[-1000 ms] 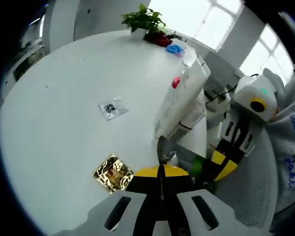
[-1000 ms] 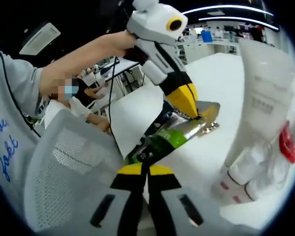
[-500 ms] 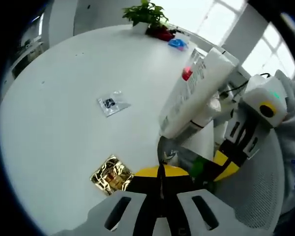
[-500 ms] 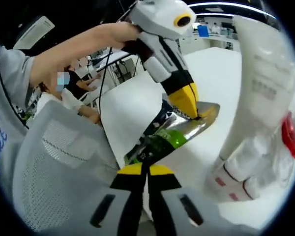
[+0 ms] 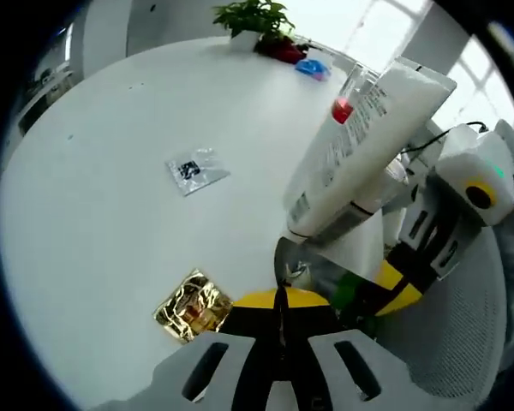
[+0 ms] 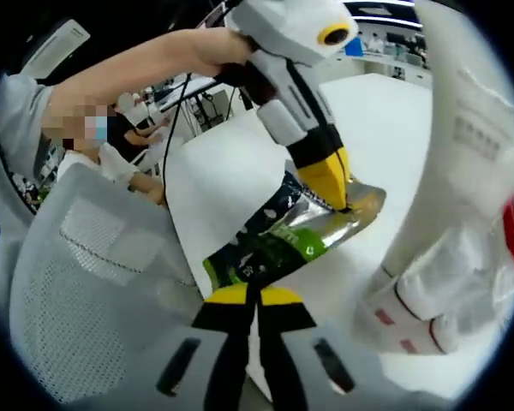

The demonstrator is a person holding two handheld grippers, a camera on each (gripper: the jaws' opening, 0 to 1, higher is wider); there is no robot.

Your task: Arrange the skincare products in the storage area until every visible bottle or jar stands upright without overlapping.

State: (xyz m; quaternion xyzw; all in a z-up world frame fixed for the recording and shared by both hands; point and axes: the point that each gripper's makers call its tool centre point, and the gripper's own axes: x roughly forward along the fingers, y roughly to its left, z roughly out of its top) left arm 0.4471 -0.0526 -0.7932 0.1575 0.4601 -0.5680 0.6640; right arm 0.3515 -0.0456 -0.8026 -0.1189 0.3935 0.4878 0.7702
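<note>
A green and silver squeeze tube [image 6: 284, 242] hangs over the table edge, held at both ends. My left gripper [image 5: 281, 295] is shut on its flat silver crimp [image 5: 286, 264]. Coming in from above in the right gripper view, the left gripper [image 6: 343, 204] pinches that same crimp. My right gripper [image 6: 255, 295] is shut on the tube's dark lower end, and it enters the left gripper view as yellow jaws [image 5: 384, 289]. A tall white tube [image 5: 360, 154] stands cap down close beside us, also seen large on the right [image 6: 463, 154].
Small white bottles with red bands [image 6: 411, 317] crowd the white tube's foot, with a red cap [image 5: 343, 110] behind. On the white round table [image 5: 111, 223] lie a gold foil packet [image 5: 188, 306] and a clear sachet [image 5: 197, 169]. A potted plant [image 5: 255, 17] stands far back. A mesh chair [image 6: 86, 300] is below.
Both views have drifted toward the tall white tube, which looms larger now. Both grippers keep their hold on the green and silver tube.
</note>
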